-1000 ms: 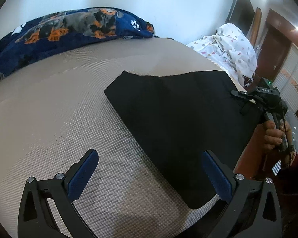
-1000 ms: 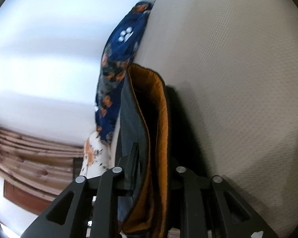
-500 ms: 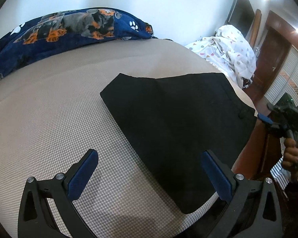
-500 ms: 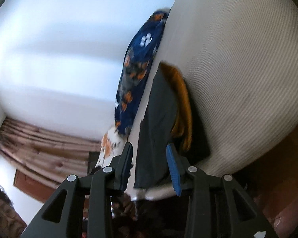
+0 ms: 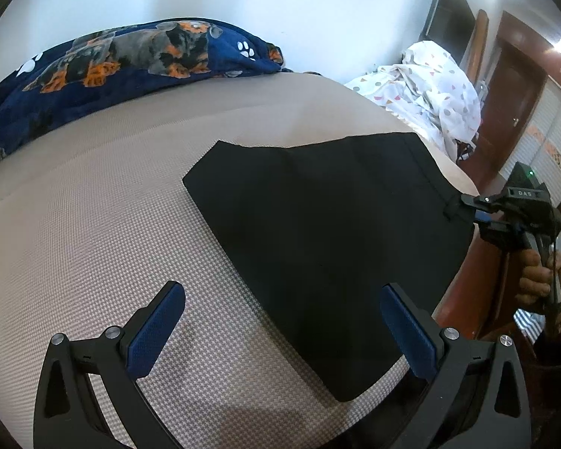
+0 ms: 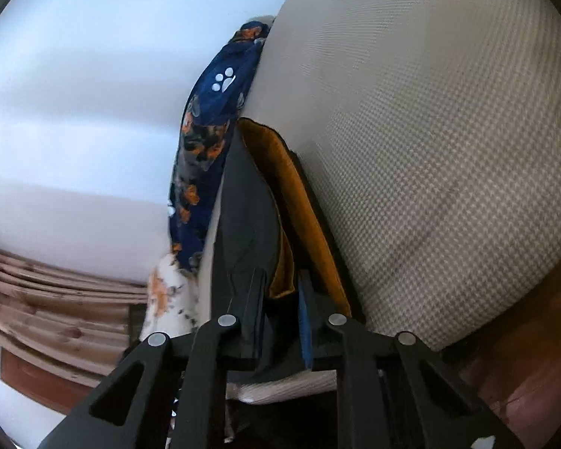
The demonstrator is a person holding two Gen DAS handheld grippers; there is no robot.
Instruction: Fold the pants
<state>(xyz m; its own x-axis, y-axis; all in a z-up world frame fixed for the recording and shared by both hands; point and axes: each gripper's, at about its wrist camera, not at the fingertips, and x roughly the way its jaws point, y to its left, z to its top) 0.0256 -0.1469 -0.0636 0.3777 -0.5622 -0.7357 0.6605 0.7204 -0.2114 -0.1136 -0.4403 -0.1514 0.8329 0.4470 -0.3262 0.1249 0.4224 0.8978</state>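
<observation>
Black pants (image 5: 318,232), folded into a flat panel, lie on the beige bed (image 5: 93,224) and reach its right edge. My left gripper (image 5: 282,292) hovers open over the near part of the pants, with nothing gripped. My right gripper (image 5: 458,205), held by a hand (image 5: 538,280) beside the bed, is at the right edge of the pants. In the right wrist view its jaws are closing, and my right gripper (image 6: 280,280) has the edge of the pants (image 6: 250,202), with its orange lining, between the pads.
A dark blue dog-print blanket (image 5: 131,60) lies along the far side of the bed by the wall. A crumpled white spotted sheet (image 5: 437,86) is piled at the far right corner. The bed drops off at the right, with a wooden door (image 5: 512,112) beyond.
The right gripper let go of the pants edge and pulled back off the bed, then came back and closed around that edge again. The left gripper has not moved.
</observation>
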